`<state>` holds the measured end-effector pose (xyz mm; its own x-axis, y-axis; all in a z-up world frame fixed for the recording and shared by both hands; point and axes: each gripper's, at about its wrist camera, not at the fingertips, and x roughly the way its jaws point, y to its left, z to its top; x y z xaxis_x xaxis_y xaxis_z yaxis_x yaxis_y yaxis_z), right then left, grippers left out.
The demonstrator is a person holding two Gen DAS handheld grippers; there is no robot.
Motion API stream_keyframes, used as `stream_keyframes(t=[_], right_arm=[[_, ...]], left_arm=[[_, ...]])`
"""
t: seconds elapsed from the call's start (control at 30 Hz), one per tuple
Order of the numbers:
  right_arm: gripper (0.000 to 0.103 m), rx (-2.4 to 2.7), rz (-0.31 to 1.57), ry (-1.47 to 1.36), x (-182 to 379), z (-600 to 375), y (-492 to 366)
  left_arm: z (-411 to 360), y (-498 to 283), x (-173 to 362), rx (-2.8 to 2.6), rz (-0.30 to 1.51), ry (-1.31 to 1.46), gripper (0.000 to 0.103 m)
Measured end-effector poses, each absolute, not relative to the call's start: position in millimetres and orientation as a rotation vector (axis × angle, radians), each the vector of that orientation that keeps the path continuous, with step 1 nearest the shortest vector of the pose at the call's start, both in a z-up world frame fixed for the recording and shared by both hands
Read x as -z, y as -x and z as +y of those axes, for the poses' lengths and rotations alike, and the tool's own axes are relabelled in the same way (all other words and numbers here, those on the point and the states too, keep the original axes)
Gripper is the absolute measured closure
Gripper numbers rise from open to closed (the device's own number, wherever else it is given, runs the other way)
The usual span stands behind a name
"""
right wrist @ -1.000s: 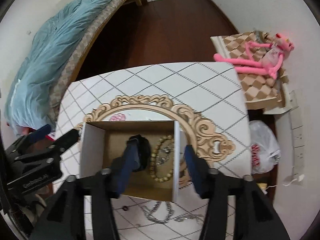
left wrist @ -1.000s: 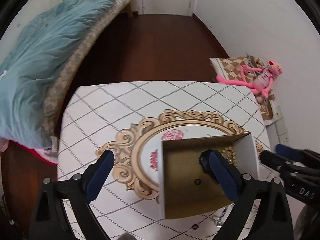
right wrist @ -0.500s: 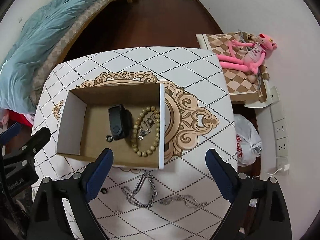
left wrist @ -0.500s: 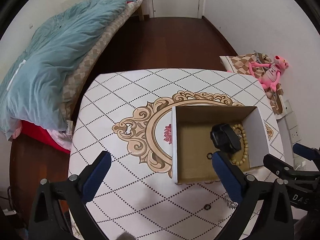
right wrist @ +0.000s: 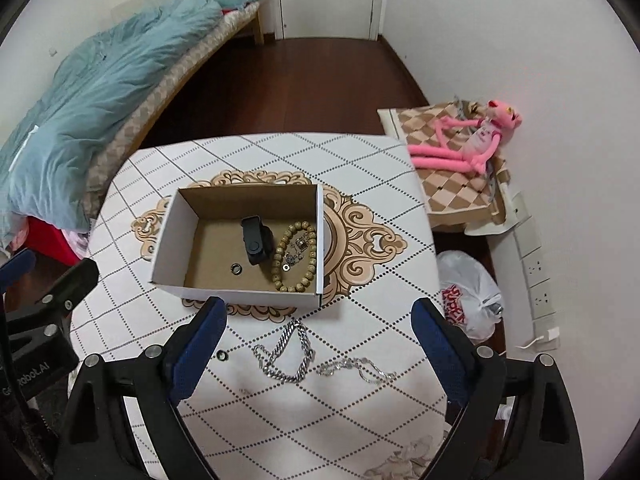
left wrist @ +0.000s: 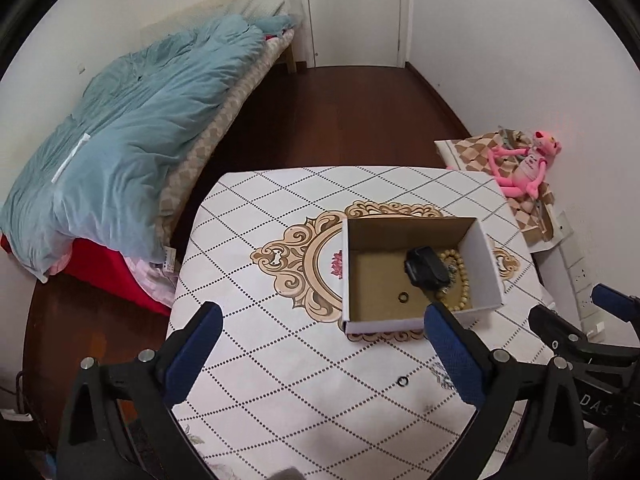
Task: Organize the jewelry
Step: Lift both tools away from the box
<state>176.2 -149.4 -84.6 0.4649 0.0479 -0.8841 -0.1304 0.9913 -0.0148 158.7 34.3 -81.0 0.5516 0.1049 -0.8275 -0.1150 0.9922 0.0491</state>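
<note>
Nearest the viewer, the left tongs (left wrist: 320, 354) hang with their blue-padded jaws spread wide and nothing between them, above the patterned cloth of the counter (left wrist: 280, 360). The right tongs (right wrist: 318, 348) are spread wide too, holding nothing, their blue pads on either side of bare cloth.

Just beyond the right tongs, loose on the counter, lies a thick silver chain (right wrist: 286, 354) in a looped heap. A thinner silver chain (right wrist: 362, 368) trails to its right, close beside it. A small dark ring (right wrist: 221, 356) lies on the cloth near the left pad of the right tongs; the left wrist view shows the same ring (left wrist: 402, 381) lying apart from the box.

Farther on, near the middle of the counter, stands an open cardboard box (right wrist: 172, 240), white outside and brown inside. In it lie a black band (right wrist: 256, 242), a wooden bead bracelet (right wrist: 280, 256) along the right side, a small silvery piece (right wrist: 298, 250) inside the bracelet's loop, and a second dark ring (right wrist: 237, 268) on the box floor.

Beyond the counter is dark wooden floor. A bed with a pale blue duvet (left wrist: 132, 128) lies to the left. To the right, a pink plush toy (right wrist: 468, 142) lies on a checked cushion against the wall, and a white plastic bag (right wrist: 470, 296) sits on the floor nearer by. A white door (left wrist: 352, 12) closes the far end.
</note>
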Motion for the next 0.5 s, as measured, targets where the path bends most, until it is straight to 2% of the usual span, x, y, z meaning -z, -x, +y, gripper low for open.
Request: stream_keyframes(t=[0.3,0.5], right_arm=[[0.008,-0.138,1.018,0.043,49,-156,-140],[0.008,-0.114,1.050,-0.019,70,-179,-131]], left_arm=[[33,-128,61,-0.128,0.947,0.031,0.000],[29,-120,84,-0.131,0.976,0.028,0.000]])
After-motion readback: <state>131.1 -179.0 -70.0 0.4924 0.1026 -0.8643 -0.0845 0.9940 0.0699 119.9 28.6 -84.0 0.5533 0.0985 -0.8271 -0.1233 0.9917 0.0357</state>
